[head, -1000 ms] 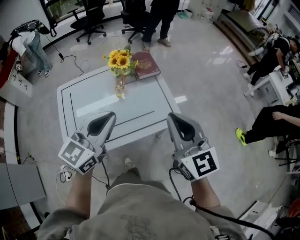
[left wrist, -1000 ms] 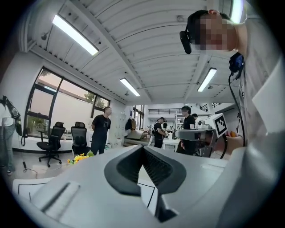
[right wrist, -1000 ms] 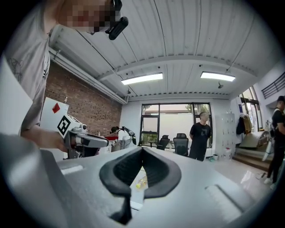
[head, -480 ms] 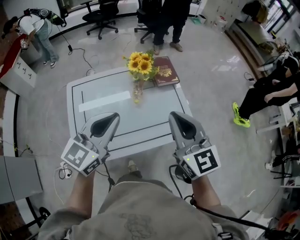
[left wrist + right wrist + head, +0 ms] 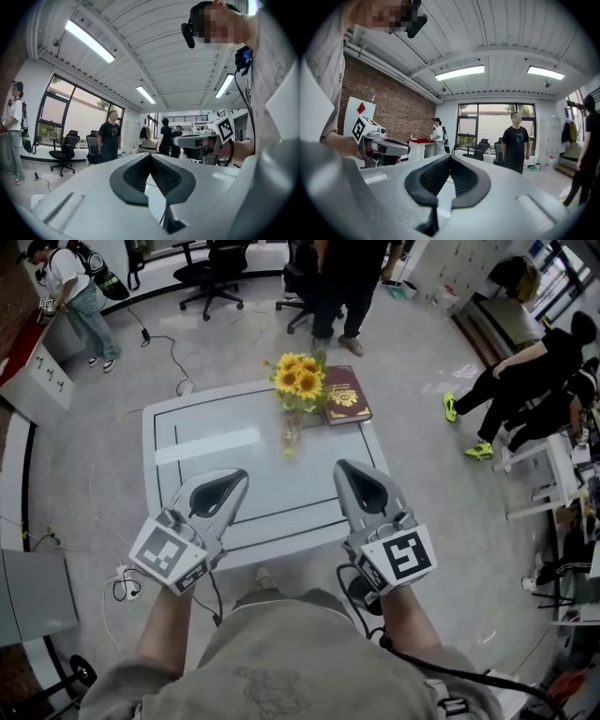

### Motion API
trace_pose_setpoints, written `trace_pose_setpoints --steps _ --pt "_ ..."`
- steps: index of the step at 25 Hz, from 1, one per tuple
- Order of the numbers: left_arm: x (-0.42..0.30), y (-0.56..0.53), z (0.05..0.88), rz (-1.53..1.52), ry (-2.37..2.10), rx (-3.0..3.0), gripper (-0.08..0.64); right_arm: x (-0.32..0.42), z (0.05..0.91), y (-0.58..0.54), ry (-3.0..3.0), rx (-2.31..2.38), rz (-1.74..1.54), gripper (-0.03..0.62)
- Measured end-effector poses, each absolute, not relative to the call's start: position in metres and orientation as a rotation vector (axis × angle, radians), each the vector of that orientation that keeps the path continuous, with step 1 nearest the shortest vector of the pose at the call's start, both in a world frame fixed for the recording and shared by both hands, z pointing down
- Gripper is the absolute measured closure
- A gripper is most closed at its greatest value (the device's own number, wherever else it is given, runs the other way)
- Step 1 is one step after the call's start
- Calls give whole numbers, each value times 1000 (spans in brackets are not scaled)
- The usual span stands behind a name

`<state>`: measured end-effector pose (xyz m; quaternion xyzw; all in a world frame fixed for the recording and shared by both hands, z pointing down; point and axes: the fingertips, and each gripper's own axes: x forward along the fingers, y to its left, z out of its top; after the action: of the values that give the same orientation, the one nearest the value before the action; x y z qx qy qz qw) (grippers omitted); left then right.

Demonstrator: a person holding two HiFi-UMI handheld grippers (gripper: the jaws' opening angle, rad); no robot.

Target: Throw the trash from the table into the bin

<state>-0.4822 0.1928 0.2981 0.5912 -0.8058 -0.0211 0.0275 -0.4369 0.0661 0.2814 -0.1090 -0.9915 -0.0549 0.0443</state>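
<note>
Table [image 5: 216, 427] has drawn nearer; left claw [image 5: 234, 480] and right claw [image 5: 351, 472] both clenched, empty.

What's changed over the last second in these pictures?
The left gripper and right gripper advanced with the person toward the table, which now sits further right in the head view. Nothing was gripped or released. Both remain shut and empty; the sunflowers and book haven't shifted on it.

The left gripper [image 5: 228, 484] and right gripper [image 5: 354, 474] are covering the near strip of the white table [image 5: 216, 442]. The sunflowers [image 5: 300, 381] are hiding a corner of the red book [image 5: 349, 401], whose cover print is showing too small to read. The top edge is cutting off a standing person [image 5: 345, 277].
</note>
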Motion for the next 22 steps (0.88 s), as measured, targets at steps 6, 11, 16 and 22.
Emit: trace_pose_setpoints --steps 6,11,16,22 --pt "-490 204 295 -91 -2529 1788 561 -447 279 75 -3019 -360 -187 591" --pt "-491 205 296 -81 -2567 1726 561 -450 285 65 -3009 -388 -168 591" --pt "-492 192 296 -66 -2584 1677 561 -455 294 43 -2996 -423 -118 591" --pt "-493 173 305 -49 -2581 1633 561 -462 313 18 -2937 -393 -72 591"
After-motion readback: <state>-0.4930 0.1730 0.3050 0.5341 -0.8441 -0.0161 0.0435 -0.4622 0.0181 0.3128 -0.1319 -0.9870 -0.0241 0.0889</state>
